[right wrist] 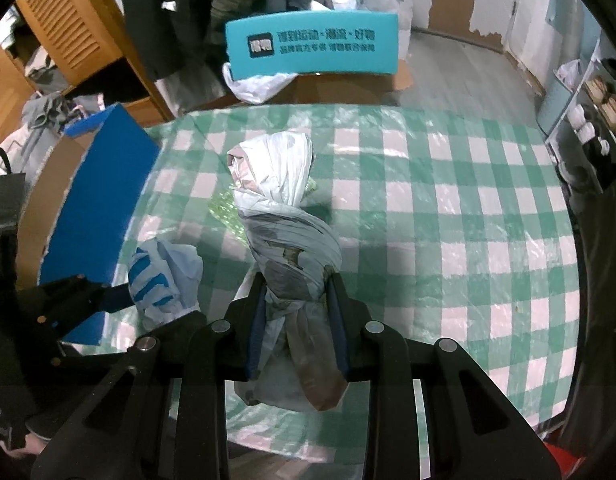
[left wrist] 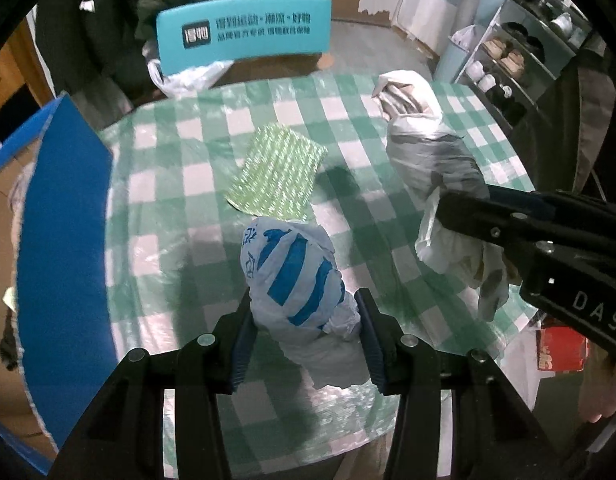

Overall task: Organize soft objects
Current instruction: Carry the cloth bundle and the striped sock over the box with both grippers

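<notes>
My left gripper point(left wrist: 305, 304) is shut on a white plastic bag with blue stripes point(left wrist: 295, 272), bundled up, above the checked table. It also shows in the right wrist view point(right wrist: 163, 280) at the left. My right gripper point(right wrist: 293, 292) is shut on a twisted grey-white plastic bag point(right wrist: 279, 208) that stands up from the jaws. In the left wrist view this bag point(left wrist: 424, 148) hangs at the right, held by the right gripper point(left wrist: 468, 228). A shiny green mesh cloth point(left wrist: 277, 170) lies flat on the table between the two bags.
The table has a green-and-white checked cover point(right wrist: 448, 220). A blue-edged cardboard box point(left wrist: 63, 208) stands open at the table's left. A teal chair back point(left wrist: 243, 36) with a plastic bag is behind the table. A shoe rack point(left wrist: 516, 52) stands at the right.
</notes>
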`<state>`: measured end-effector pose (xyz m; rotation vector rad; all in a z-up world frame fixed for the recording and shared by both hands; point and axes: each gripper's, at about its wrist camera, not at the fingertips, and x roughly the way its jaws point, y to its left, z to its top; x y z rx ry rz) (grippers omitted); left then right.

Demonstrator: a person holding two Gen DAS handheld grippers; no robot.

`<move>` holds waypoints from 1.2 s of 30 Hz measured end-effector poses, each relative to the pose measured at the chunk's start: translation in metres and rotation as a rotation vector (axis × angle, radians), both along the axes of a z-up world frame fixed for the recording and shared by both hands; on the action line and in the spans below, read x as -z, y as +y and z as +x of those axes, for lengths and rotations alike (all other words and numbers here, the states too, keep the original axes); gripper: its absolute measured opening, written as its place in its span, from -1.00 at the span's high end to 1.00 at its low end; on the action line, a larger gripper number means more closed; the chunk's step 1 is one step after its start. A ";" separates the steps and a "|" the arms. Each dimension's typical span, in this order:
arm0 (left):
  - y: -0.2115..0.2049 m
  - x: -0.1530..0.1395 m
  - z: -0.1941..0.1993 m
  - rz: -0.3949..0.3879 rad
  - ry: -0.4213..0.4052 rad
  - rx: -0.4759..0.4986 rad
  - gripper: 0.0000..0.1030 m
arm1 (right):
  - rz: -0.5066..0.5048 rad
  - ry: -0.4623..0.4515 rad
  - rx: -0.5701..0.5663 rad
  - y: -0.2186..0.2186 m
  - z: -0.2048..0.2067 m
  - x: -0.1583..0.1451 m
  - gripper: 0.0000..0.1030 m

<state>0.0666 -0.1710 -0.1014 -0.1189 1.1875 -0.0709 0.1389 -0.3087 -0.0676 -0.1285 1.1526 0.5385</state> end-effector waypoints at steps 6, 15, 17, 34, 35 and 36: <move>0.013 -0.015 -0.007 0.013 -0.038 -0.006 0.07 | 0.010 -0.023 -0.022 0.013 -0.005 -0.013 0.47; 0.040 -0.039 -0.015 0.029 -0.089 -0.042 0.07 | 0.033 -0.043 -0.051 0.030 -0.011 -0.030 0.47; 0.045 -0.041 -0.017 0.031 -0.096 -0.048 0.07 | 0.030 -0.049 -0.058 0.035 -0.012 -0.032 0.47; 0.100 -0.070 -0.036 0.063 -0.162 -0.123 0.07 | 0.047 -0.102 -0.153 0.094 -0.028 -0.062 0.47; 0.104 -0.071 -0.037 0.061 -0.164 -0.130 0.07 | 0.046 -0.104 -0.157 0.097 -0.029 -0.064 0.47; 0.109 -0.072 -0.039 0.059 -0.166 -0.137 0.07 | 0.046 -0.106 -0.163 0.102 -0.029 -0.065 0.47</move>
